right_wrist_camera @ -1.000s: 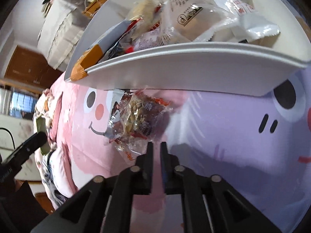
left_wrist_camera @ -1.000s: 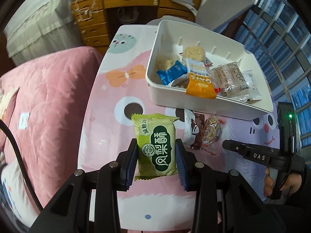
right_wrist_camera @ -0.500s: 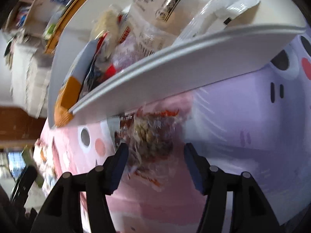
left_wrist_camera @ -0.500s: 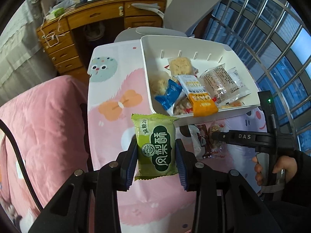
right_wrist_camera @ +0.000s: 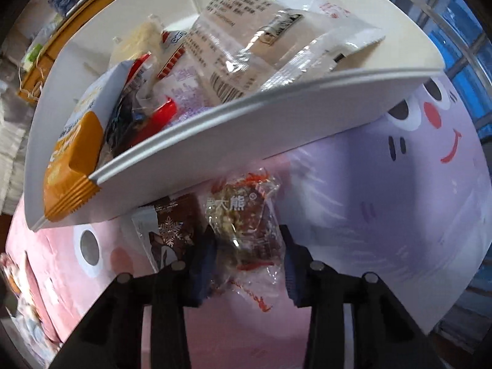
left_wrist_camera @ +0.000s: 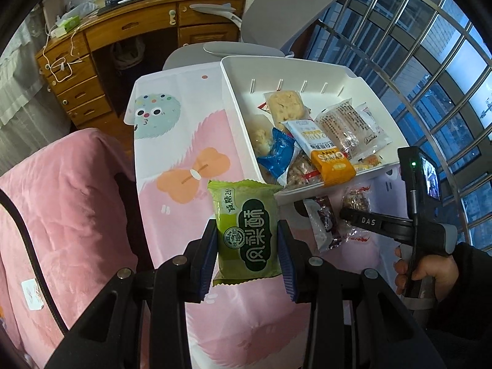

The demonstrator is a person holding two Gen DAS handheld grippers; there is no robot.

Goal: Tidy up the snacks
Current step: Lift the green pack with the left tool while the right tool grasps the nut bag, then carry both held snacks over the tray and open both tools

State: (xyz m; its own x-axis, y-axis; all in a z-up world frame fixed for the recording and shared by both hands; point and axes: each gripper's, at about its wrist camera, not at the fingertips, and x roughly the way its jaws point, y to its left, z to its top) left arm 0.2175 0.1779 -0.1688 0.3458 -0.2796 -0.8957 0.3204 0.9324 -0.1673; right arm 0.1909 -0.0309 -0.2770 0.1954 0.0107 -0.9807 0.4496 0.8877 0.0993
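Nut-bar packet [right_wrist_camera: 243, 230], clear-wrapped, lies on the cartoon tablecloth [right_wrist_camera: 384, 215] at six o'clock of the white bin [right_wrist_camera: 246, 135], touching a brown chocolate packet [right_wrist_camera: 172, 227] at its nine o'clock. Right gripper [right_wrist_camera: 246, 258] points steeply down, jaws closing around it; best to seat both pads on the bar, not the loose wrapper. Left gripper [left_wrist_camera: 247, 246], tilted downward, clamps a green pineapple-cake packet [left_wrist_camera: 246, 233] above the table, at seven o'clock of the bin.

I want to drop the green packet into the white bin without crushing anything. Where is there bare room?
The white plastic bin is bare along its far wall and left side, beyond the square biscuit pack. Its near right half is crowded, from the blue wrapper to the orange-ended packet.
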